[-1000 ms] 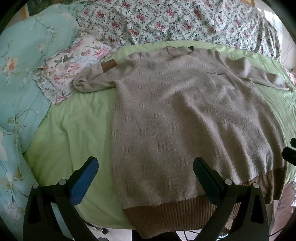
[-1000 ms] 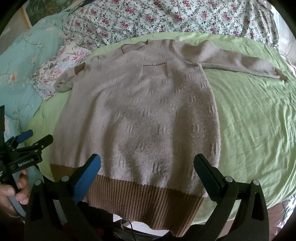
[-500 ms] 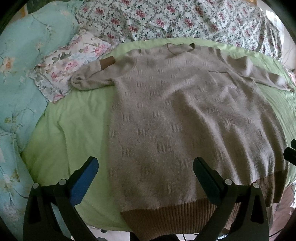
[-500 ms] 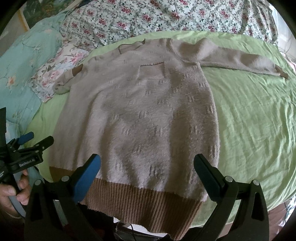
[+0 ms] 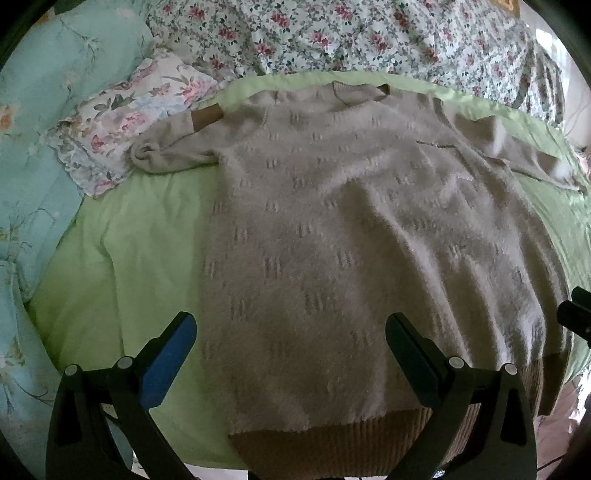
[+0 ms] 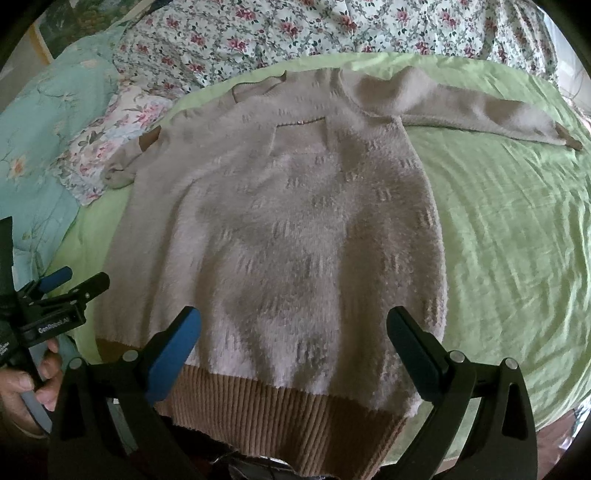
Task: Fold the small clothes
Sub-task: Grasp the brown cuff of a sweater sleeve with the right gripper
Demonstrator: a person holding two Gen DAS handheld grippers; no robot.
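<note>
A fuzzy beige sweater (image 5: 351, 229) with a brown ribbed hem (image 6: 280, 417) lies flat, front up, on a light green sheet (image 5: 140, 236); it also shows in the right wrist view (image 6: 295, 229). Its left sleeve (image 5: 173, 147) is bunched near a floral pillow; its right sleeve (image 6: 472, 110) stretches out to the right. My left gripper (image 5: 291, 332) is open and empty above the sweater's lower left part. My right gripper (image 6: 295, 328) is open and empty above the lower middle, near the hem. The left gripper also shows at the left edge of the right wrist view (image 6: 62, 291).
A floral pillow (image 5: 122, 122) and a turquoise quilt (image 5: 48, 92) lie on the left. A rose-patterned blanket (image 6: 332, 29) lies across the back. Bare green sheet (image 6: 517, 240) spreads to the sweater's right. The bed's front edge is just below the hem.
Both grippers have moved a little forward over the sweater, so the hem sits lower in both views. Both stay open. The sweater has not moved.
</note>
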